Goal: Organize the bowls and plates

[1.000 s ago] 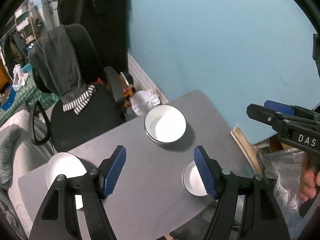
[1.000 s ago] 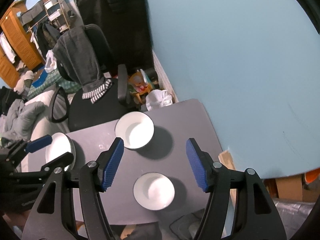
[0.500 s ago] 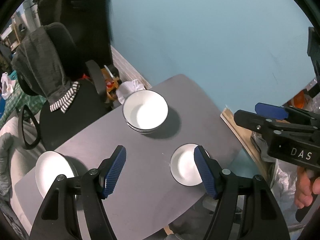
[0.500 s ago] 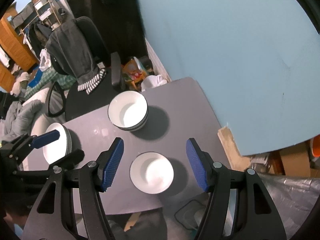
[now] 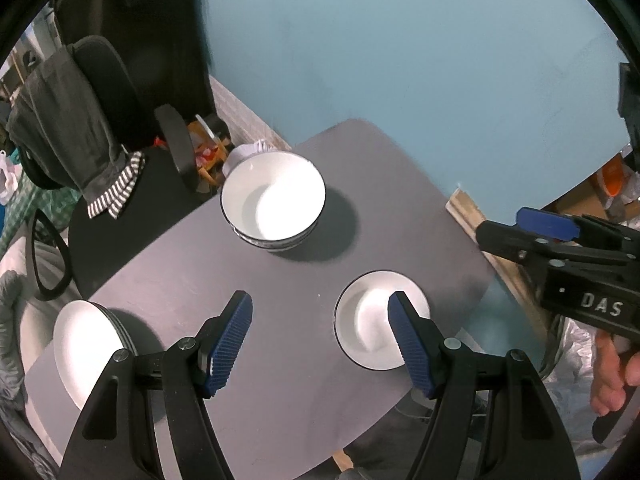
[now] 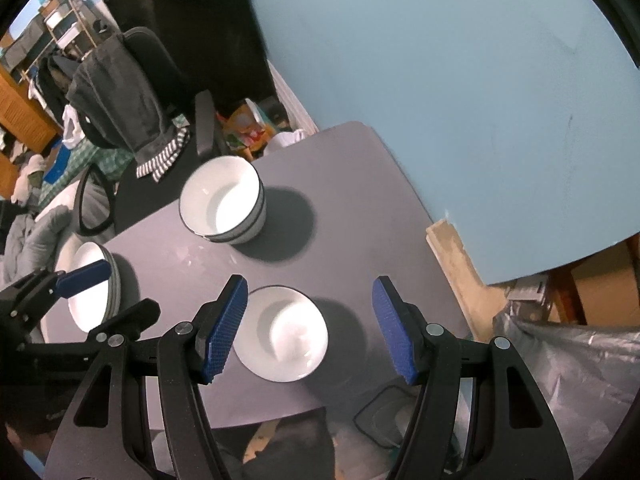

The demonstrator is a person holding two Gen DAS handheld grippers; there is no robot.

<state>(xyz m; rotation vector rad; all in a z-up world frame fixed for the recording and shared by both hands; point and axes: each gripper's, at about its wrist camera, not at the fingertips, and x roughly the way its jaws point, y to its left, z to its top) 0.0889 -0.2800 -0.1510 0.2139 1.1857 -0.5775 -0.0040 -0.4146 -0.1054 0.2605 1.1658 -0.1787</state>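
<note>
- Left gripper (image 5: pixel 320 328): jaws apart, empty, above bare table (image 5: pixel 280 380) at lower centre.
- Right gripper (image 6: pixel 308 320): jaws apart, empty, over small bowl (image 6: pixel 280 334).
- Bowl stack (image 5: pixel 273 200): centre frame, well apart from small bowl.
- Plates (image 5: pixel 86 352): lower left, apparently stacked.

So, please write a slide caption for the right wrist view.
Open right gripper above a single white bowl on a grey table, stacked bowls beyond.
</note>
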